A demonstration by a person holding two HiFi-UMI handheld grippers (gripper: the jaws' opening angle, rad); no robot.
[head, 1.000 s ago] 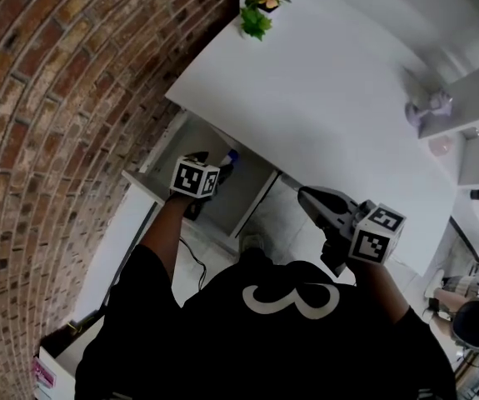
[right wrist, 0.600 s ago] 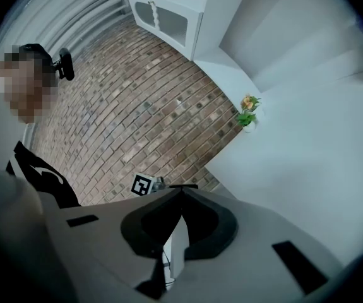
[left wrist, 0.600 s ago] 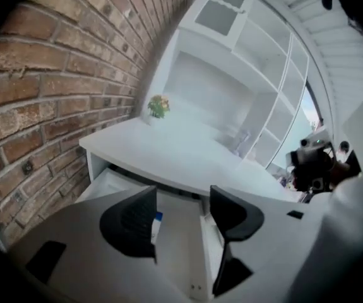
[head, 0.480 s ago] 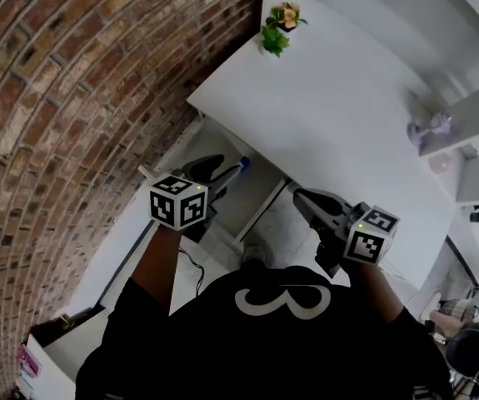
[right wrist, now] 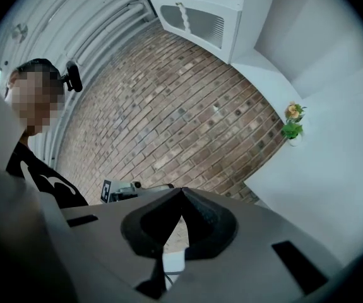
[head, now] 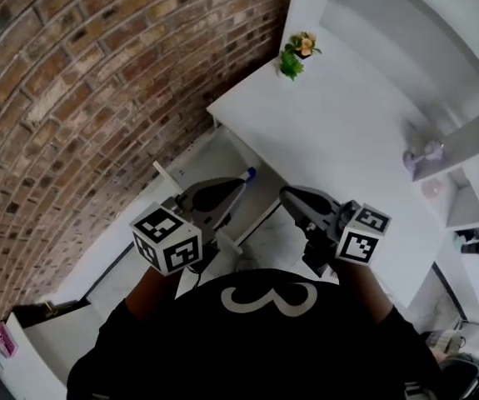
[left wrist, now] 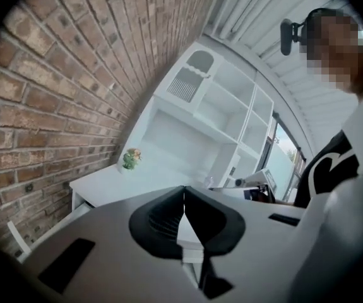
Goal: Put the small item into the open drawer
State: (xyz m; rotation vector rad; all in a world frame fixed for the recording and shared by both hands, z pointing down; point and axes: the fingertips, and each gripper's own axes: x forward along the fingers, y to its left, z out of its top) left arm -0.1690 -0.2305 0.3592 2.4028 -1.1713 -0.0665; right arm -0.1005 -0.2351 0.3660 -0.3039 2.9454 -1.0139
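Note:
Under the white desk [head: 339,132] the drawer [head: 210,161] stands open. In it a small blue-tipped item [head: 250,173] shows just past my left gripper's tip. My left gripper [head: 232,188] hangs above the drawer, apart from the item. Its jaws have just been closing and now meet with nothing between them [left wrist: 184,191]. My right gripper [head: 287,195] hovers beside it, in front of the desk edge, shut and empty [right wrist: 182,191]. Most of the drawer's inside is hidden by the left gripper.
A brick wall [head: 97,82] runs along the left. On the desk a small potted plant [head: 297,54] stands at the far corner and a pale purple object [head: 422,152] at the right. White shelves [head: 472,182] rise to the right of the desk.
My left gripper has risen out of the drawer and toward me, leaving the blue-tipped item there. The right gripper has risen a little and come closer to the left one.

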